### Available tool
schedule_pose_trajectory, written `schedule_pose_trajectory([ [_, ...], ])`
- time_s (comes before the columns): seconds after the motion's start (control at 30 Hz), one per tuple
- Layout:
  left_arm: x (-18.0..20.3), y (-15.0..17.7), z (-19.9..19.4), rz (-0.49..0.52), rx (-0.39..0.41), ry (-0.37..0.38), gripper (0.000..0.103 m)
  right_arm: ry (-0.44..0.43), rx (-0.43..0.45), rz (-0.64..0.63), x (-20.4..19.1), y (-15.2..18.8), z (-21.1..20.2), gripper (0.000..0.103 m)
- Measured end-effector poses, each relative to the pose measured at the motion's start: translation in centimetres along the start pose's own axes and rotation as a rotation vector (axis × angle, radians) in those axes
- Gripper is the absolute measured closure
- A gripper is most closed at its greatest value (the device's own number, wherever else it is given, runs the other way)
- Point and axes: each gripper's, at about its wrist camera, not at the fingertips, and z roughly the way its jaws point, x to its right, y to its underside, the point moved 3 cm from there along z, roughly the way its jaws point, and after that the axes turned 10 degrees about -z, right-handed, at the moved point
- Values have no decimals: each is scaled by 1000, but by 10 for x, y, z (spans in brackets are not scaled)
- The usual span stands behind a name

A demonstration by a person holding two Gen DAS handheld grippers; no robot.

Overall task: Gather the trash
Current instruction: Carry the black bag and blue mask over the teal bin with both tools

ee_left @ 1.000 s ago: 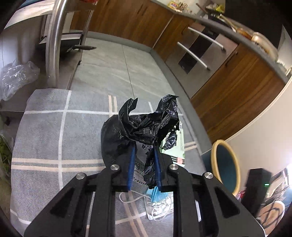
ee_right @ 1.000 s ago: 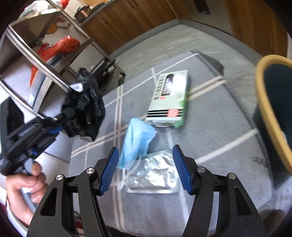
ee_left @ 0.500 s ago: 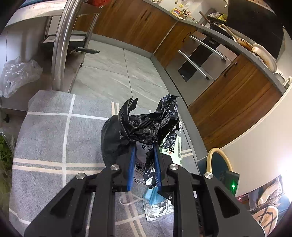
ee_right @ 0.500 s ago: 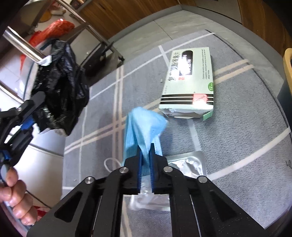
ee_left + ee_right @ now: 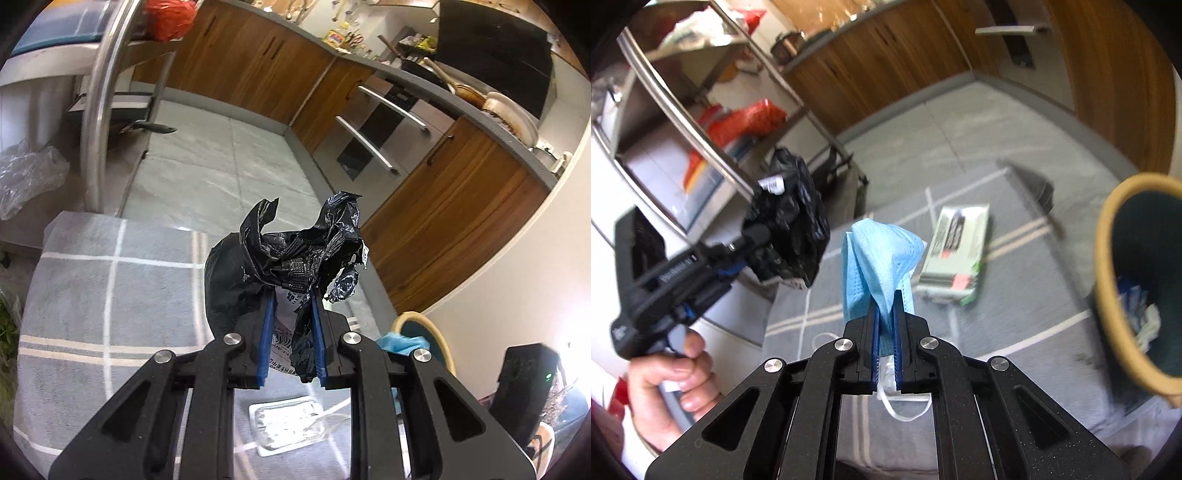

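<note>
My left gripper [image 5: 291, 306] is shut on a crumpled black plastic bag [image 5: 284, 258] and holds it above the grey rug [image 5: 110, 295]. The bag also shows at the left of the right wrist view [image 5: 790, 218]. My right gripper [image 5: 886, 306] is shut on a blue face mask [image 5: 879, 262], lifted off the rug, its white ear loop [image 5: 905, 410] hanging below. A green and white box [image 5: 956, 254] lies on the rug ahead. A silver foil packet [image 5: 288, 424] lies under the left gripper. The bin [image 5: 1137, 280], dark with a tan rim, stands at the right.
A steel shelf rack [image 5: 687, 122] with red bags stands at the left. Wooden cabinets [image 5: 443, 206] and an oven line the far side and right. A clear plastic bag [image 5: 26, 177] lies left of the rug. A black device [image 5: 524, 384] sits at the lower right.
My right gripper has shut on the blue mask and lifted it off the rug, swinging toward the bin. My left gripper has risen with the black bag.
</note>
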Motion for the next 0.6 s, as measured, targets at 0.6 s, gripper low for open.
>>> schedule_pose_trajectory([
  [0.6,103,40,35,93,-112,189,85,230,176,43,92,0,-118,96],
])
